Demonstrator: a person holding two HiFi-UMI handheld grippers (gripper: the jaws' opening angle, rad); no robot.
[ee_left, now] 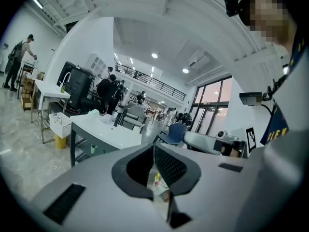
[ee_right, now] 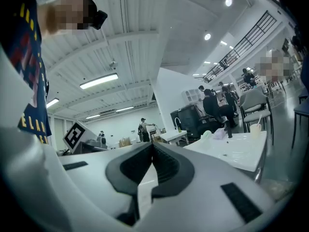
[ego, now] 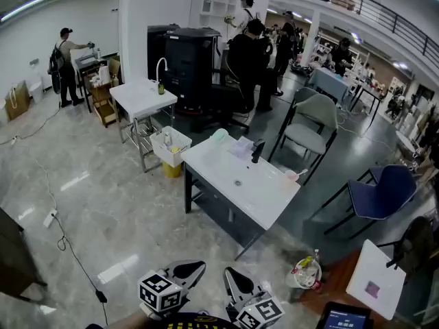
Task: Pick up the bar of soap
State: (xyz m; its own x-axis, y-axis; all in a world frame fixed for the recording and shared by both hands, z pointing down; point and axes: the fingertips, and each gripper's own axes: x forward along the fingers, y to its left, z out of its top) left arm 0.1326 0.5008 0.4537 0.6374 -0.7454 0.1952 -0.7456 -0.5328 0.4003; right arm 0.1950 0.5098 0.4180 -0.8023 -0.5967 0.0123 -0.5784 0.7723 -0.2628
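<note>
Bottom centre, left gripper (ego: pixel 186 271) and right gripper (ego: pixel 234 281) were clenched, empty, well apart from the sink (ego: pixel 271 196).

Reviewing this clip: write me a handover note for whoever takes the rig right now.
Left gripper: shut, empty.
Right gripper: shut, empty.
Both held near the body, well short of the white sink counter.
Pale lilac item beside the black faucet may be the soap; too small to confirm.
Done: nothing.
Remaining: approach, open jaws, grasp and lift the soap.
</note>
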